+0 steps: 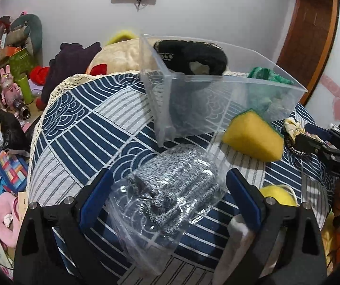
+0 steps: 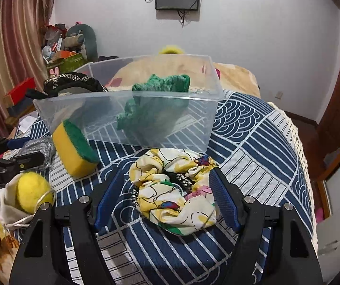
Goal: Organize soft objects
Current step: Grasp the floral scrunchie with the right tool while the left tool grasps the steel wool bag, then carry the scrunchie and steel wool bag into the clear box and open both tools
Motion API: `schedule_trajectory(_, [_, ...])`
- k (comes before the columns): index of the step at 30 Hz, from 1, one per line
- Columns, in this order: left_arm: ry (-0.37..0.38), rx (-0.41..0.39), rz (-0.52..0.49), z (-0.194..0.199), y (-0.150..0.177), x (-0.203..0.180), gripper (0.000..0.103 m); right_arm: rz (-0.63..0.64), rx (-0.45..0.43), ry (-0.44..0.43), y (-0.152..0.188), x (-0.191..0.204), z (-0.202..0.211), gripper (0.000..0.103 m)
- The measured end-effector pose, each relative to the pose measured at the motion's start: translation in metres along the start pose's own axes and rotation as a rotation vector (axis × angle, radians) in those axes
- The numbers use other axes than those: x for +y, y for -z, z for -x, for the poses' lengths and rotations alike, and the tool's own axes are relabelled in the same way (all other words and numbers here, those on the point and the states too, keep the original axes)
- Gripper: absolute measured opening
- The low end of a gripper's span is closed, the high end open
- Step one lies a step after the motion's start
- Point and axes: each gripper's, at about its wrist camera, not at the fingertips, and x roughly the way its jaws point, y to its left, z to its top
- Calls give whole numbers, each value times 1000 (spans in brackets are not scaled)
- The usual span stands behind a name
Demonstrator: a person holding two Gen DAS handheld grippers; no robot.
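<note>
A clear plastic bin [image 1: 217, 99] [image 2: 127, 116] stands on the blue patterned table and holds a green knit cloth [image 2: 155, 104] [image 1: 264, 76]; a black fuzzy item [image 1: 193, 57] [image 2: 72, 84] hangs over its rim. My left gripper [image 1: 167, 190] is open around grey knit socks in a clear bag [image 1: 177, 190]. My right gripper [image 2: 167, 197] is open around a yellow floral scrunchie [image 2: 174, 197] [image 1: 293, 125]. A yellow sponge with a green back [image 1: 253, 137] [image 2: 75, 147] leans by the bin. A yellow ball in a white pouch [image 2: 27, 192] [image 1: 279, 194] lies near the front.
The table is covered by a blue and white patterned cloth [image 2: 253, 156] with a lace edge [image 1: 51, 99]. Clutter and toys [image 1: 11, 76] fill the left side and floor. A beige plush [image 1: 120, 57] sits behind the bin. A wooden door frame [image 1: 312, 42] is at right.
</note>
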Motion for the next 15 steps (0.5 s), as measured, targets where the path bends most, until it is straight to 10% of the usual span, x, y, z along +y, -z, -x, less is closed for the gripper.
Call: schedule_trajectory(15, [48, -29, -86, 16, 7, -20, 48, -18, 3, 4, 14, -15, 19, 22])
